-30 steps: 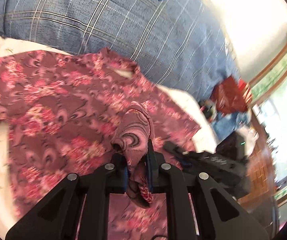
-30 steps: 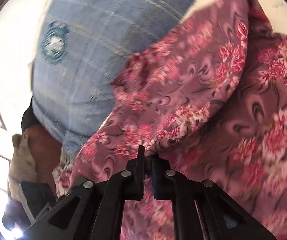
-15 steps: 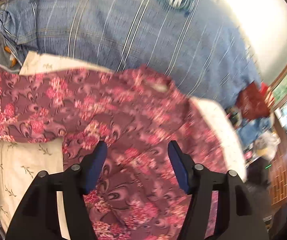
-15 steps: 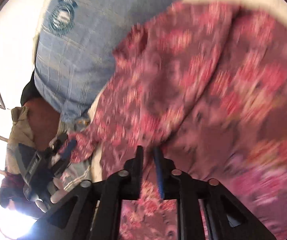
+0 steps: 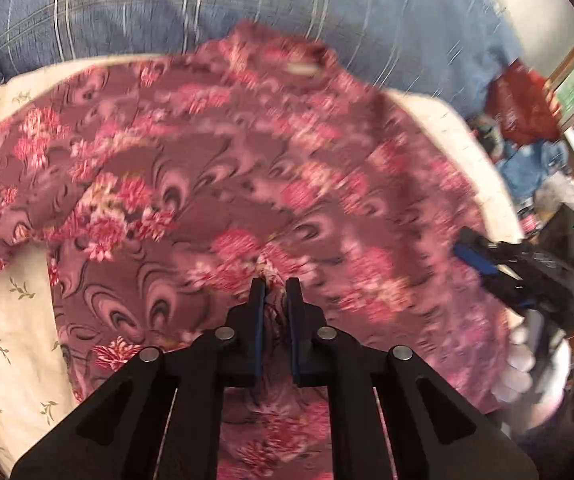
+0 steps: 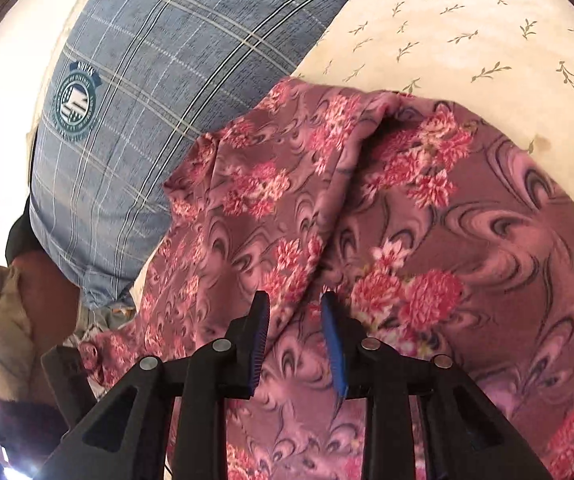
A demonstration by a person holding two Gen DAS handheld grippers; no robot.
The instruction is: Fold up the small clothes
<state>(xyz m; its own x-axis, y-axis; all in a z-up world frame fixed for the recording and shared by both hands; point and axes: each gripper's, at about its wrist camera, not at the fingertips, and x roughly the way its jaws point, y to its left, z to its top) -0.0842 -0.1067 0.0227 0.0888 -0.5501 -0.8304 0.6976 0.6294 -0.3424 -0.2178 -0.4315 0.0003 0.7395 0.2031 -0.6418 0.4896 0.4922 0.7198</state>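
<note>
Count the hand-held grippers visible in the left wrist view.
2. The left hand-held gripper is at bottom centre, pinching the floral garment. The right hand-held gripper, blurred, is at the right edge over the garment's side. Nothing suggests another is hidden.

Left gripper (image 5: 275,286) jaws nearly closed, right gripper (image 6: 295,304) jaws parted

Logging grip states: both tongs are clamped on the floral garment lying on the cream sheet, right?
Not quite. Only the left tongs are shut on the floral garment; the right wrist view shows the right tongs open above it. It does lie on the cream sheet.
</note>
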